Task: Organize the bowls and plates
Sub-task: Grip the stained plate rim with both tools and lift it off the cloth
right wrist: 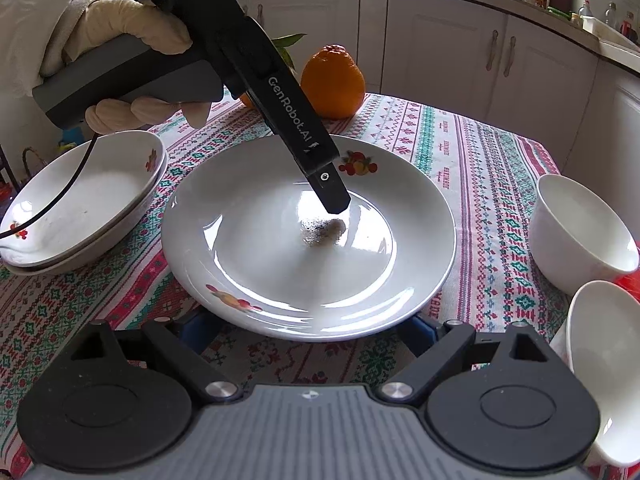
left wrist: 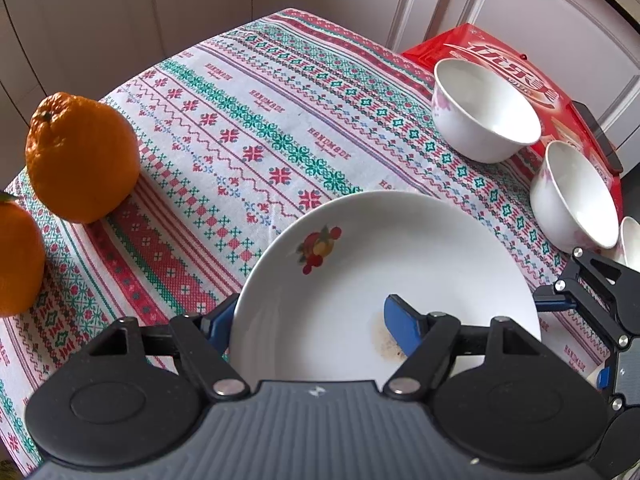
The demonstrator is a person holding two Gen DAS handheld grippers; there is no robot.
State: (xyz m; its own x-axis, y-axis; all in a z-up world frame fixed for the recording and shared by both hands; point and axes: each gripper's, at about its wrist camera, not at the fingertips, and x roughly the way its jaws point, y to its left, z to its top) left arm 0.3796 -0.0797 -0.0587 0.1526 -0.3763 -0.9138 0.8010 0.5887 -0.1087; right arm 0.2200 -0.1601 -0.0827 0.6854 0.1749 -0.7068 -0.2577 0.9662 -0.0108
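A white plate (left wrist: 400, 264) with fruit prints lies on the patterned tablecloth; it also shows in the right wrist view (right wrist: 256, 248), with a dark smudge at its centre. My left gripper (left wrist: 312, 320) straddles the plate's rim, one blue pad inside, one outside and under the rim; its tip shows over the plate in the right wrist view (right wrist: 334, 200). My right gripper (right wrist: 308, 330) is open, its fingers low on either side of the plate's near edge. Two stacked plates (right wrist: 80, 200) sit left. Two white bowls (left wrist: 484, 108) (left wrist: 572, 196) stand right.
Two oranges (left wrist: 80, 156) (left wrist: 16, 256) sit at the left of the table. A red box (left wrist: 500, 60) lies behind the bowls. The bowls also show in the right wrist view (right wrist: 580, 228) (right wrist: 608, 368). White cabinets surround the table.
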